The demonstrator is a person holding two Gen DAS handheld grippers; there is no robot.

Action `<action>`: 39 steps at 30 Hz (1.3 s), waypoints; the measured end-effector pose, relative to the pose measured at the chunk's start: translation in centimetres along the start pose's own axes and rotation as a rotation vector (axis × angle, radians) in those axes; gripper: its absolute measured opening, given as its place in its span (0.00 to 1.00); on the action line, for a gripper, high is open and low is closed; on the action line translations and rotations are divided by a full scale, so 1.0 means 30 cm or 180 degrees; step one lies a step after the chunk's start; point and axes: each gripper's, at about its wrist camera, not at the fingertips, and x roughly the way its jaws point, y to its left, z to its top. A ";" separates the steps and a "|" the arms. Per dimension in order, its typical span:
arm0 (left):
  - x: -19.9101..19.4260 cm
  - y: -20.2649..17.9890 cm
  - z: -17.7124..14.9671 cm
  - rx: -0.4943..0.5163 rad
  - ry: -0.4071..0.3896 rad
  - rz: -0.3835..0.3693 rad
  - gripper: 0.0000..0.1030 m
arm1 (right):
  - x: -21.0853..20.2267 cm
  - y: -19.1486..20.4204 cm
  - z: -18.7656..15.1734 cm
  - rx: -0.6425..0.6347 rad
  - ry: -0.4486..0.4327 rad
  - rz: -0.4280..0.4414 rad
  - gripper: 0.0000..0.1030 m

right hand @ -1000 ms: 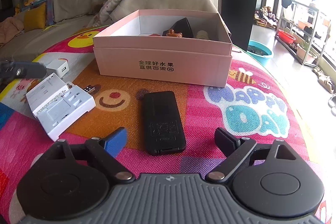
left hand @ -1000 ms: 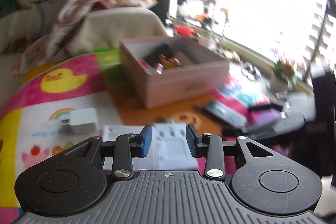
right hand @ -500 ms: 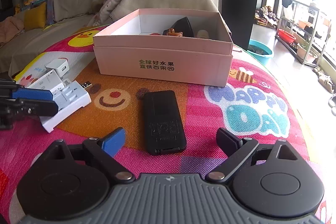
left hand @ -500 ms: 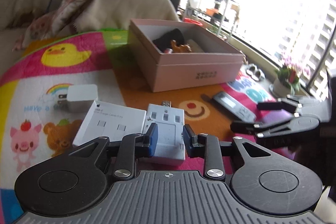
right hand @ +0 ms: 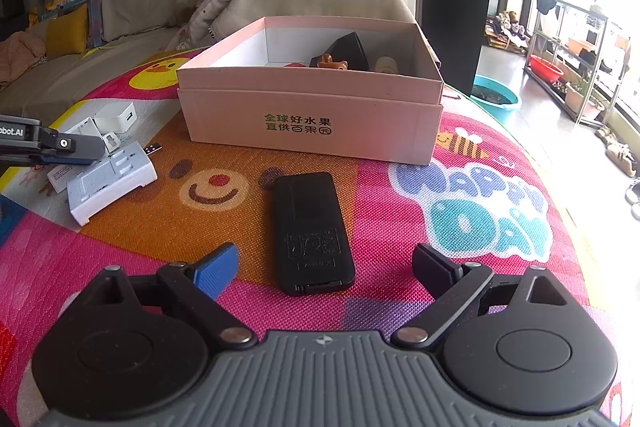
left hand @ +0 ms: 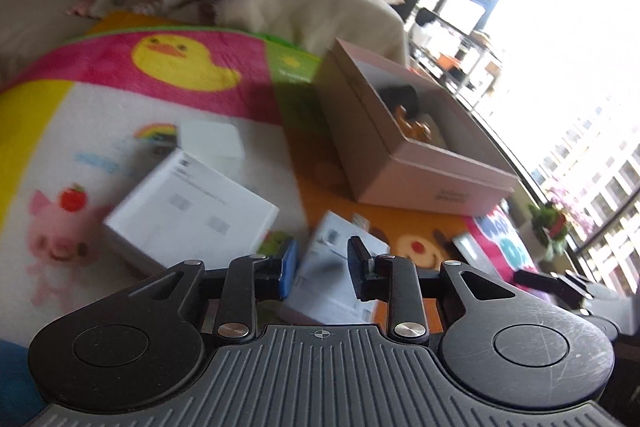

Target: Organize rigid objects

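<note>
- One large play mat (right hand: 400, 195), bright with cartoon prints, lay under everything, and the pink box (right hand: 312, 107) sat open-topped near its middle as the landmark.
- Inside the pink box a black item (right hand: 348, 49), an orange toy figure (right hand: 332, 61) and a pale round piece (right hand: 386, 65) were gathered toward its far right corner.
- In front of the pink box, on the near side, a black remote (right hand: 312, 231) lay flat, lengthwise toward the right gripper (right hand: 326, 261), whose jaws stood wide apart and held nothing, the remote's near end lying between them.
- Left of the pink box, a white flat carton (left hand: 192, 211) rested on the mat, with a small white charger cube (right hand: 116, 117) just beyond it.
- Also left of the pink box and nearer its front, a pale grey charger block (right hand: 112, 179) lay with a USB plug (right hand: 152, 149) poking toward the box.
- The left gripper (left hand: 320, 267) hovered at that charger block (left hand: 336, 267), its jaws narrowed on either side of the block's near end; whether the blurred pads actually pinched it I could not tell.
</note>
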 end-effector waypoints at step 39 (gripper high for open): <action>0.017 -0.336 -0.145 0.1795 -0.0001 0.0377 0.38 | 0.001 -0.001 0.000 0.0003 0.0003 0.0005 0.93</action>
